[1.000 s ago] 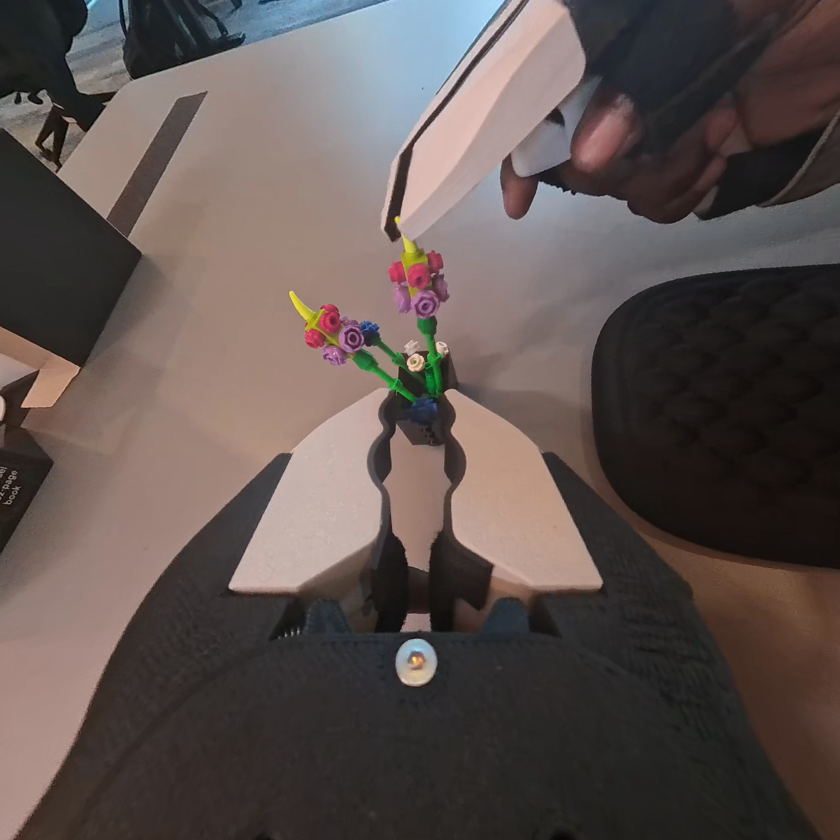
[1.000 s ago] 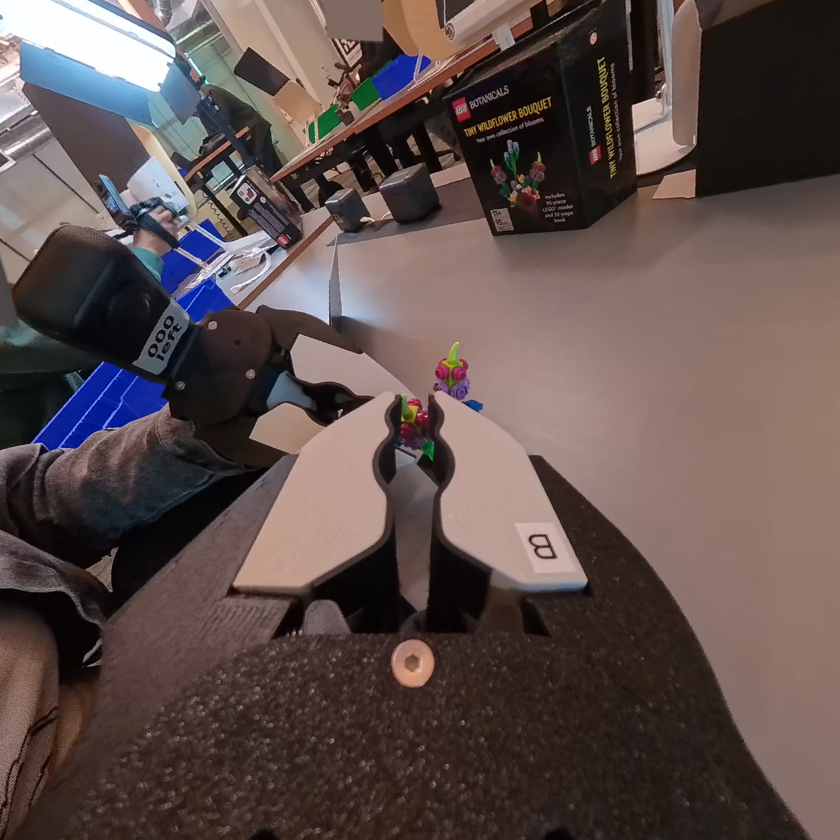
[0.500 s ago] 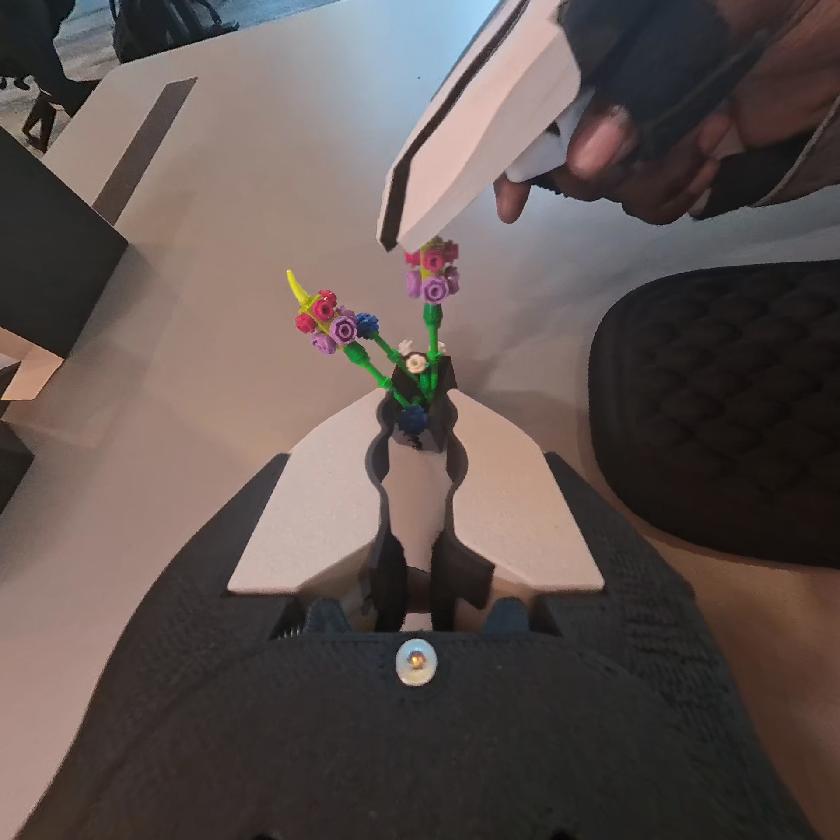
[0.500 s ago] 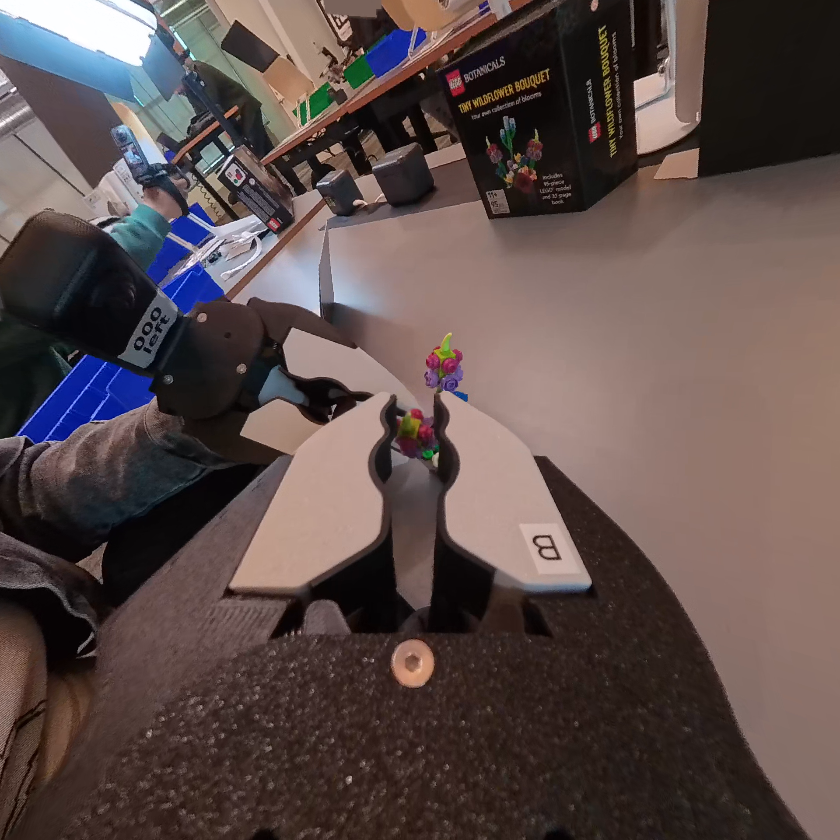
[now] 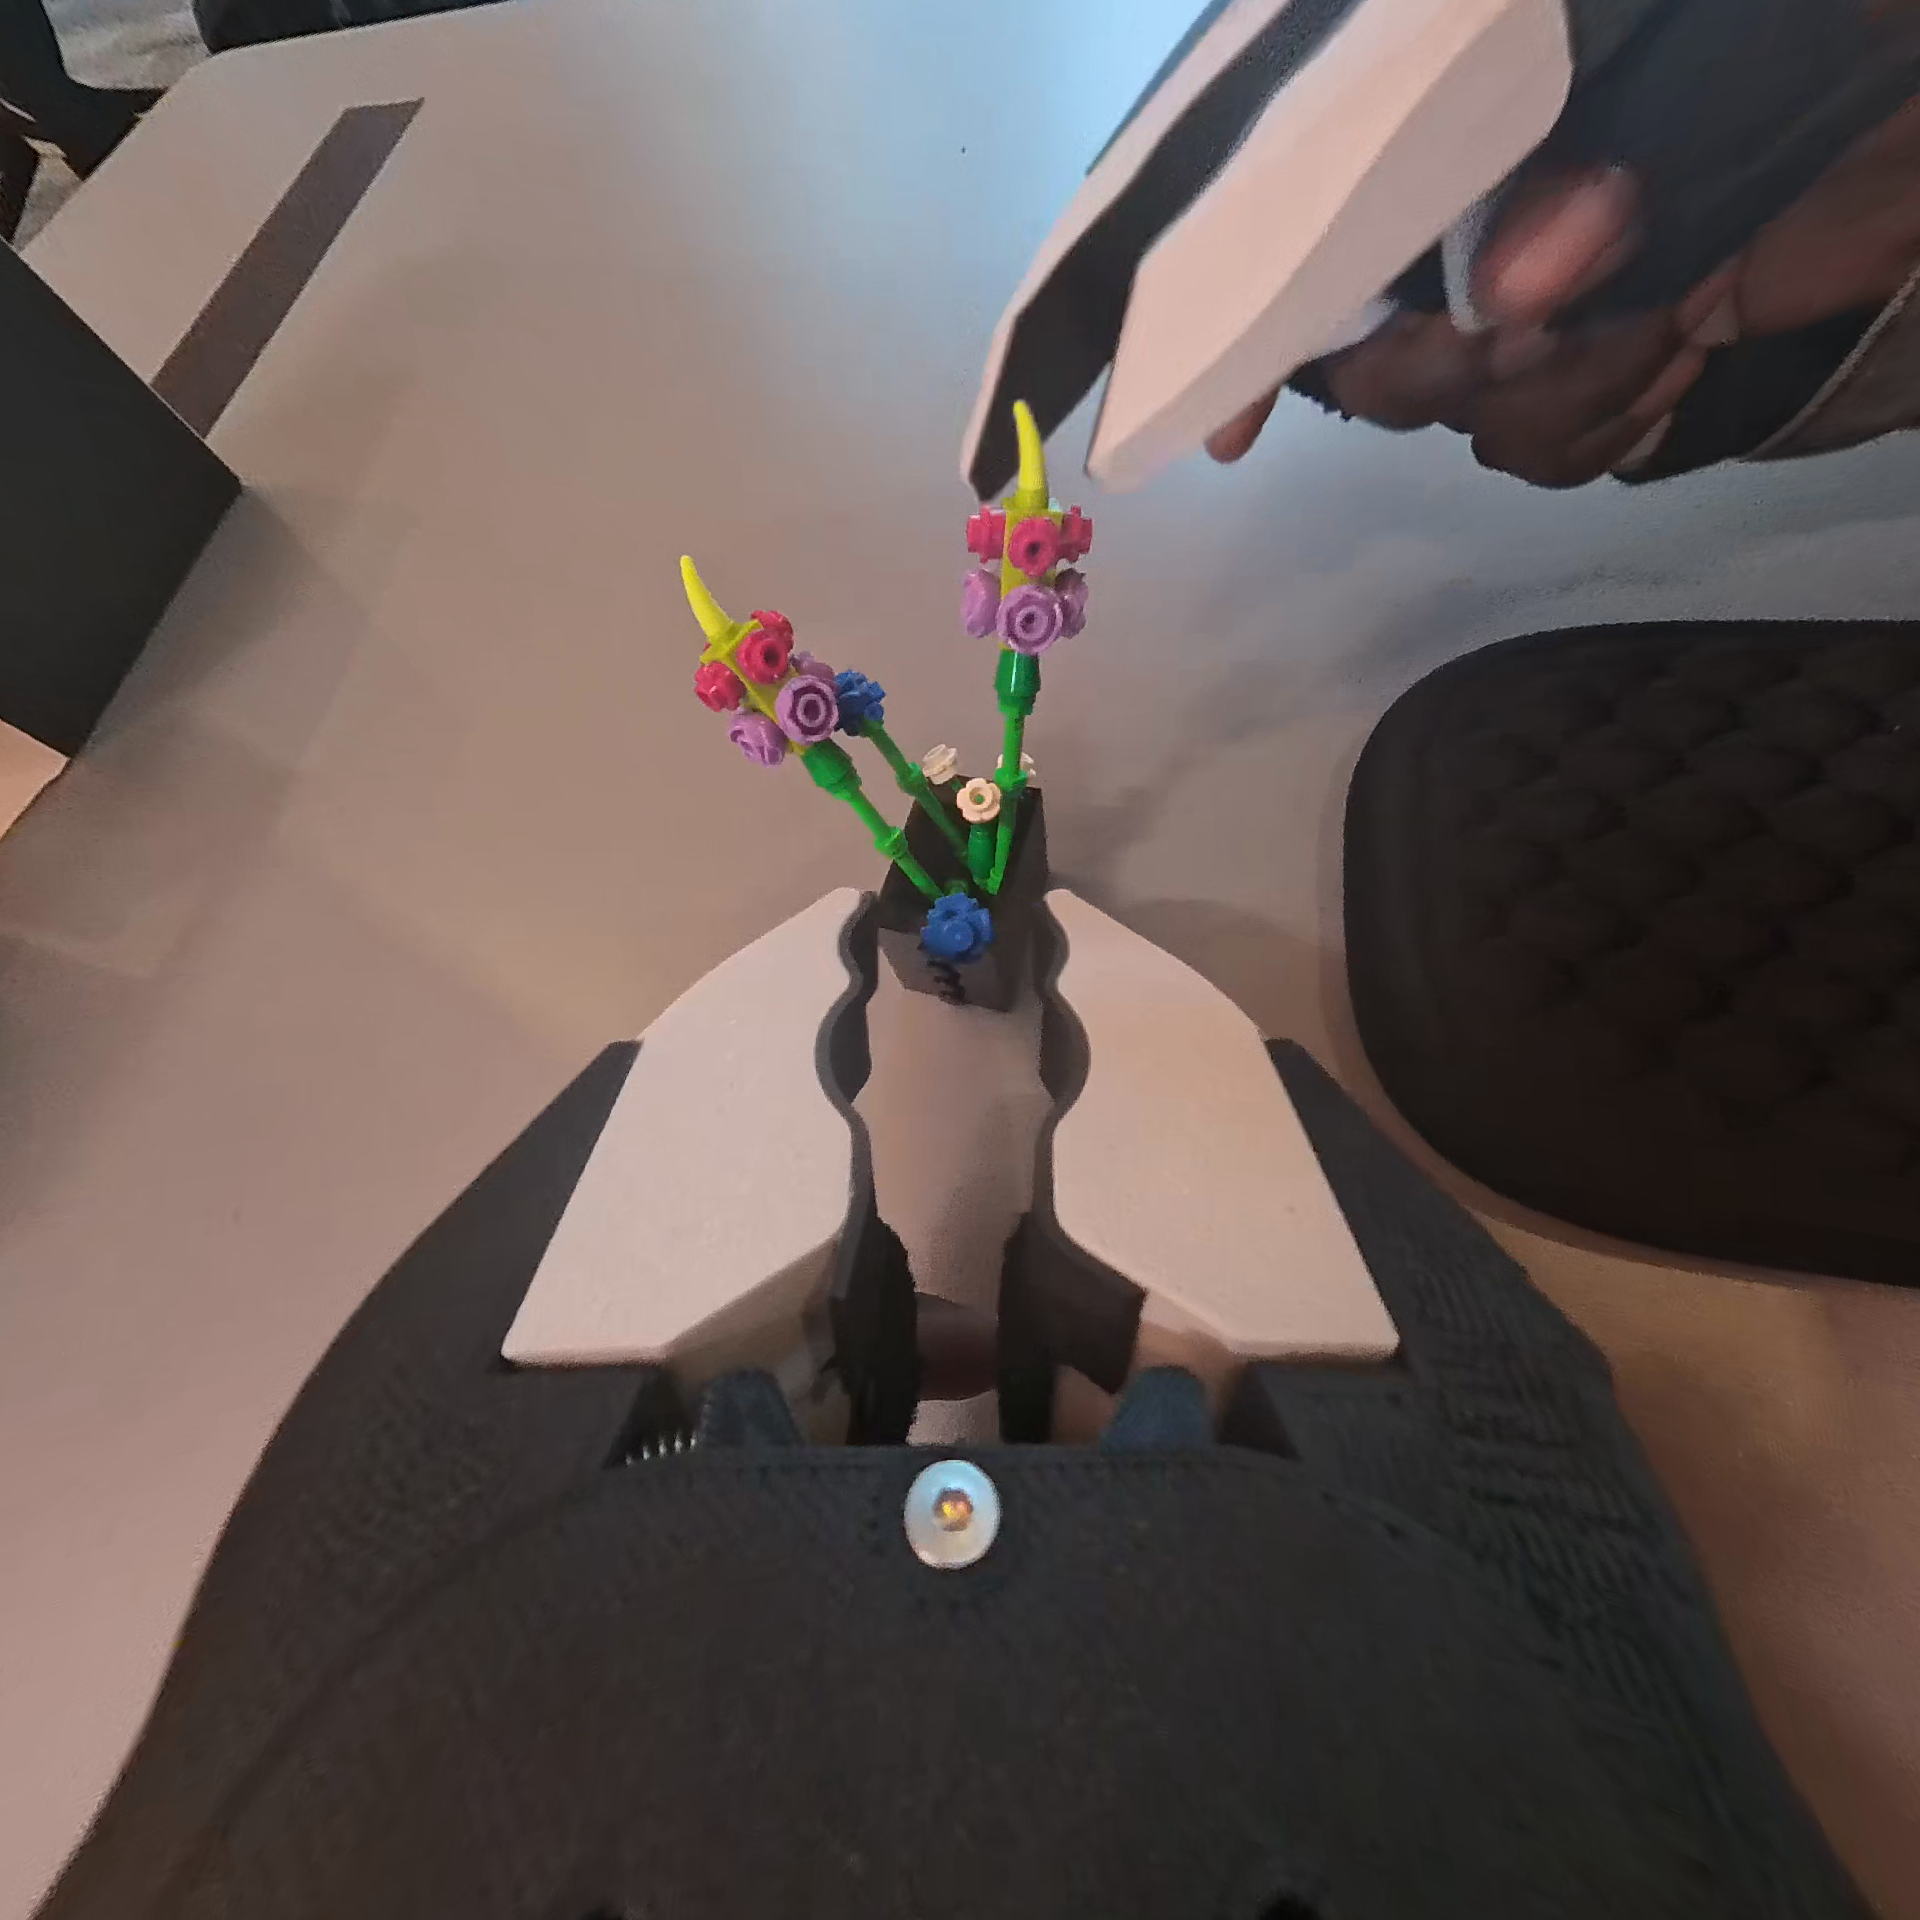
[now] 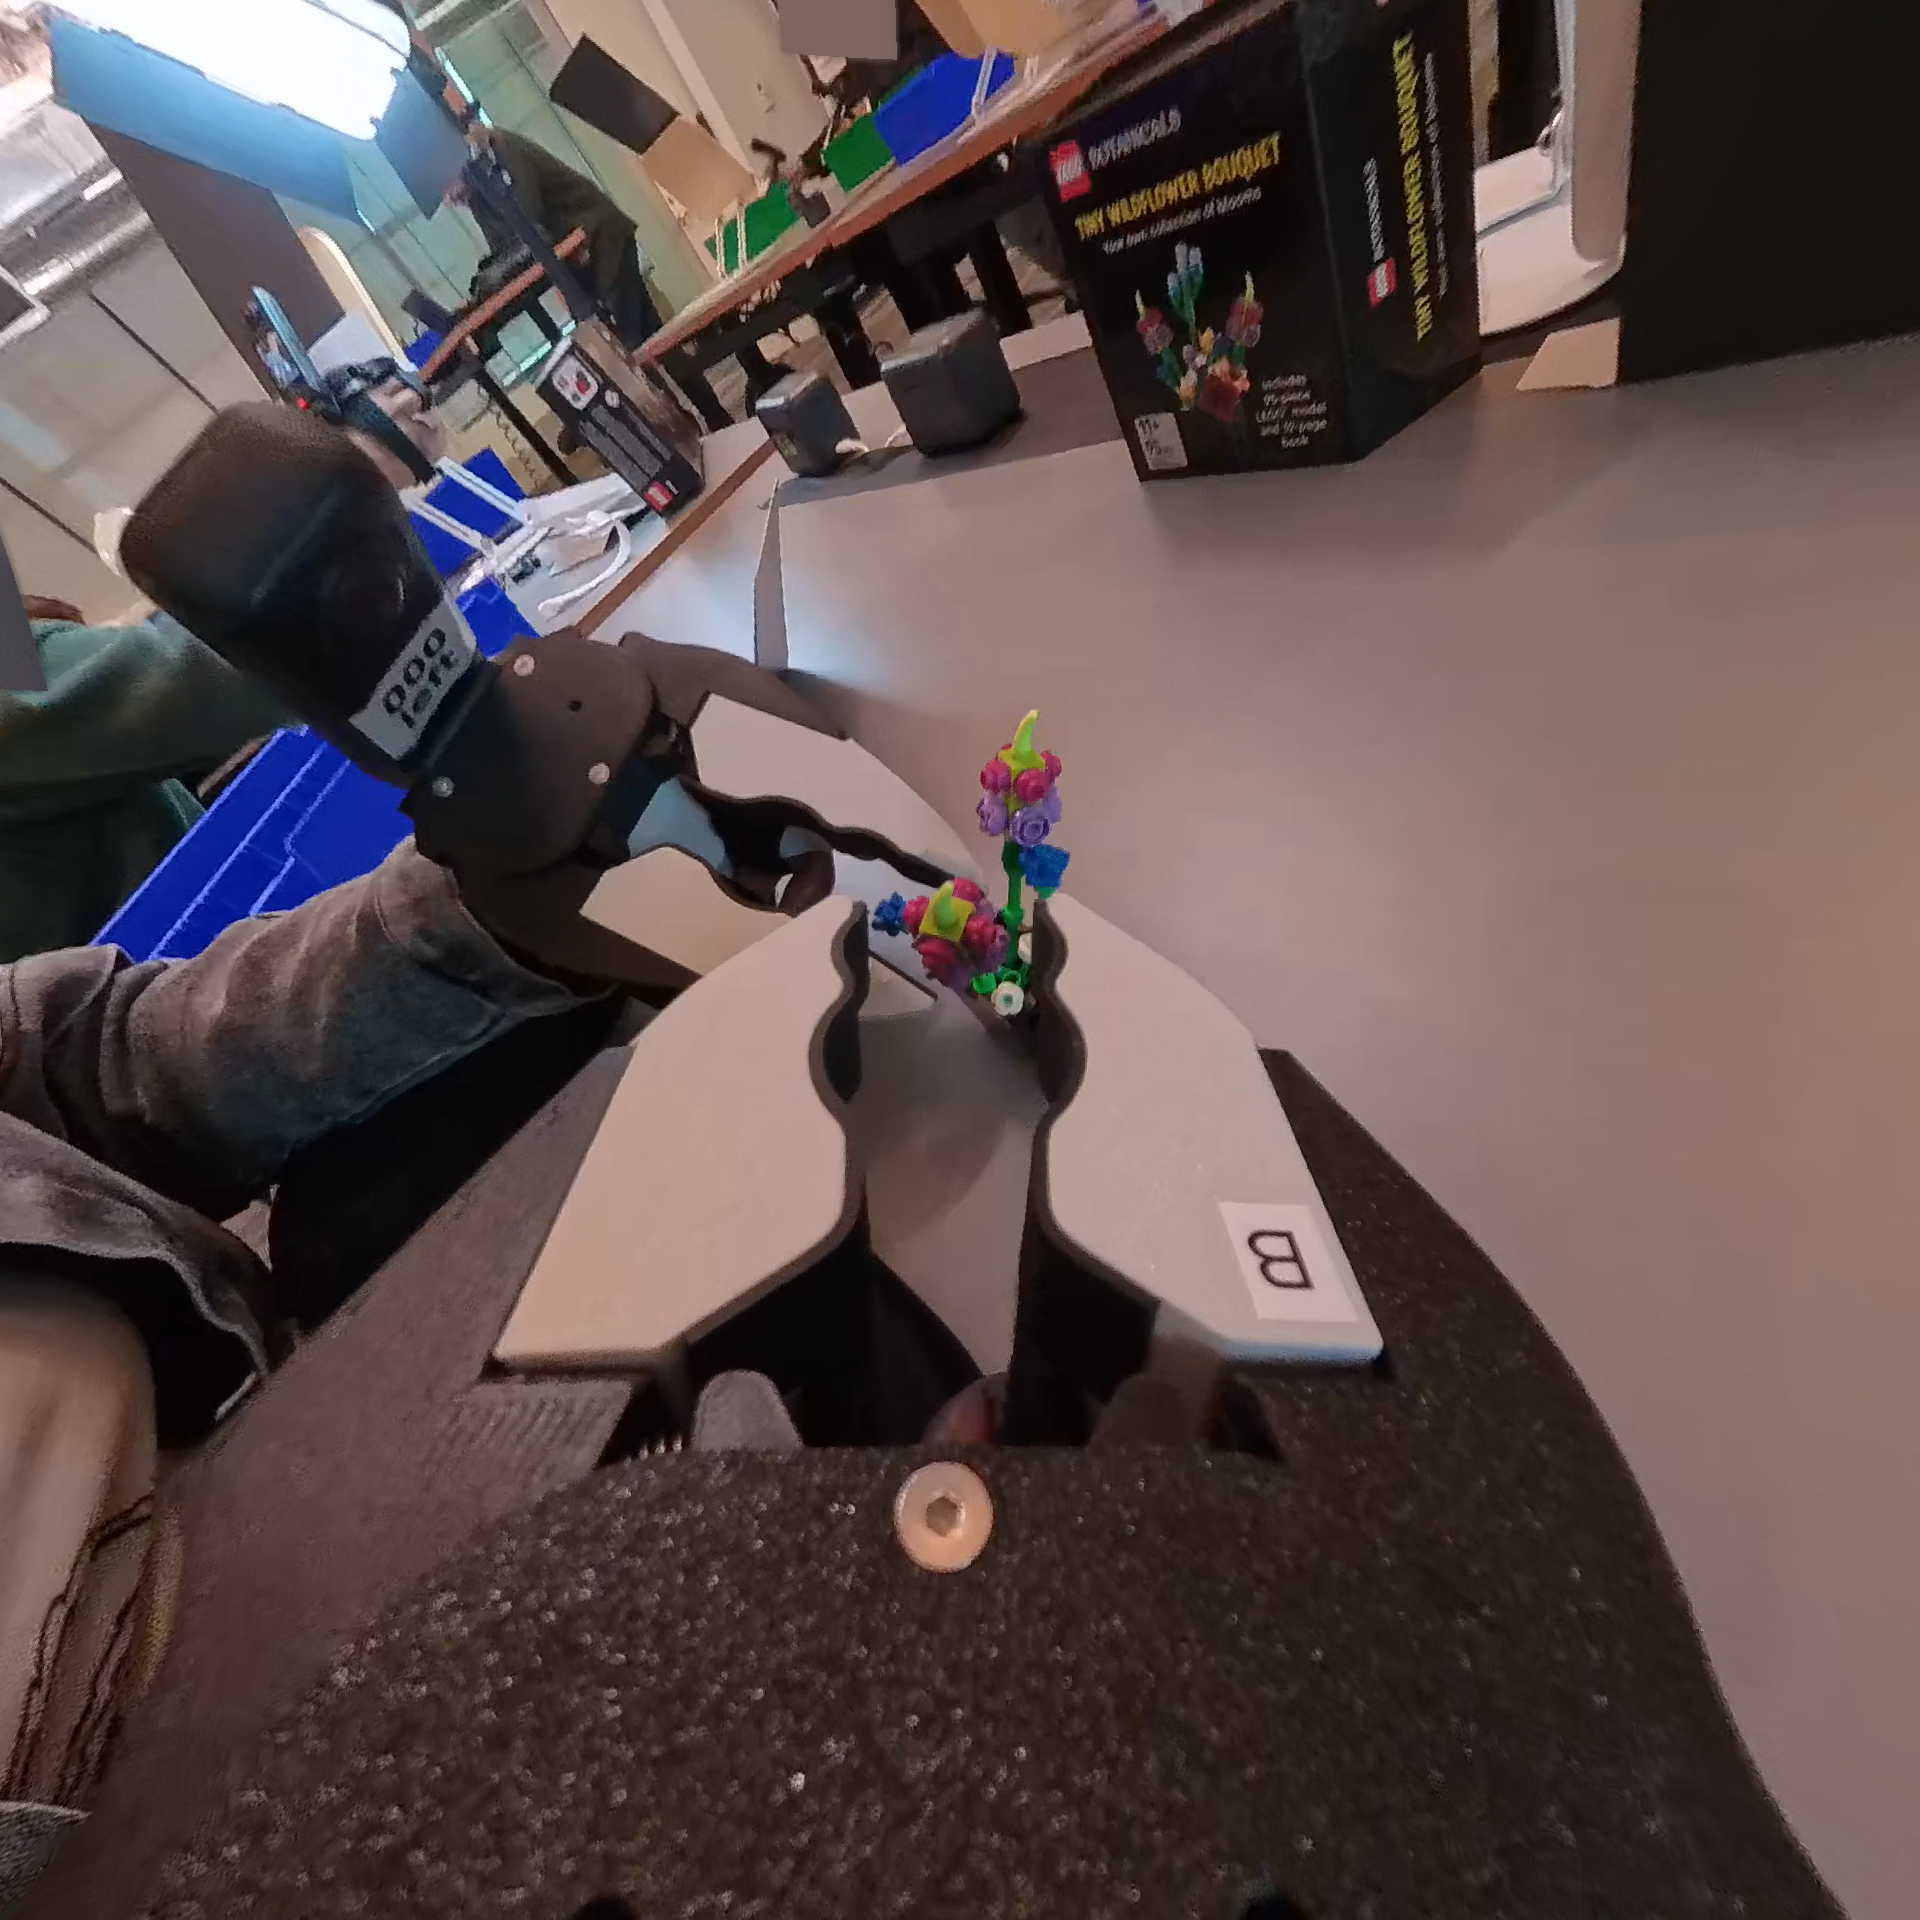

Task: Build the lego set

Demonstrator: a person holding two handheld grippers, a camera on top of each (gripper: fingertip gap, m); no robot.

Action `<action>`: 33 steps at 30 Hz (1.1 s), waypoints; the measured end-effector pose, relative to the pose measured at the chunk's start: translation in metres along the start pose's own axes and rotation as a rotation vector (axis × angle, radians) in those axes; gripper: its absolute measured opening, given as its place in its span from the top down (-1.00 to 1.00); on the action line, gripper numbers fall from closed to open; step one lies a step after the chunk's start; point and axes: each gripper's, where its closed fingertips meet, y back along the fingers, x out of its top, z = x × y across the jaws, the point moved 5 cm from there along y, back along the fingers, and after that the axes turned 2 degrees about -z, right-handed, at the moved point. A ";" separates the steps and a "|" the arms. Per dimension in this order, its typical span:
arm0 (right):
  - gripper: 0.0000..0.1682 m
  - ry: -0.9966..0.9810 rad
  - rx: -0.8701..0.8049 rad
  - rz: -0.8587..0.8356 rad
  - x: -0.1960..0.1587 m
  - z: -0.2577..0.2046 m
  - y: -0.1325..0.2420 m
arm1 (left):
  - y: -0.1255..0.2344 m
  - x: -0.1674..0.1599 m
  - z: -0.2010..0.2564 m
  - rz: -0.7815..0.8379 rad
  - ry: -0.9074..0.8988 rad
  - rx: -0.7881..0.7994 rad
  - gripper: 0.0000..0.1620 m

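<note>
A small lego bouquet stands in a black base on the grey table. It has two tall green stems with pink and purple flowers and yellow spikes, a left one and a right one, plus blue and white blossoms. My left gripper is shut on the black base. My right gripper hovers open just above the right stem's spike, touching nothing. In the right wrist view, the right gripper is open, with the bouquet just beyond its tips and the left gripper at the left.
A black mesh pad lies on the table right of the bouquet. A dark box stands at the left. The lego set box and two grey cubes stand at the far side. Blue bins lie beyond the table's left edge. Left tips to right tips: about 7 cm.
My right gripper was shut on the top of the right flower stem. It has opened, let go and drawn back slightly. The left gripper keeps its hold on the base.
</note>
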 end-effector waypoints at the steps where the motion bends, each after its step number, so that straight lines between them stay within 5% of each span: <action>1: 0.65 0.007 0.000 -0.015 -0.002 0.000 -0.002 | -0.001 0.000 0.001 -0.002 0.002 -0.005 0.67; 6: 0.77 0.049 -0.008 -0.038 -0.003 0.000 -0.014 | -0.002 0.000 0.005 -0.006 -0.002 -0.013 0.67; 18: 0.57 0.042 0.070 -0.034 0.005 0.000 -0.008 | 0.002 -0.002 -0.001 0.005 0.033 -0.017 0.64; 20: 0.66 0.049 0.088 -0.021 0.020 0.004 -0.005 | 0.003 -0.002 -0.002 0.008 0.042 -0.020 0.63; 27: 0.67 0.202 0.106 -0.439 0.034 0.019 -0.028 | 0.000 -0.005 -0.001 -0.023 0.040 -0.028 0.62; 33: 0.79 0.280 0.181 -0.542 0.033 0.014 -0.055 | 0.001 -0.005 -0.001 -0.015 0.048 -0.030 0.63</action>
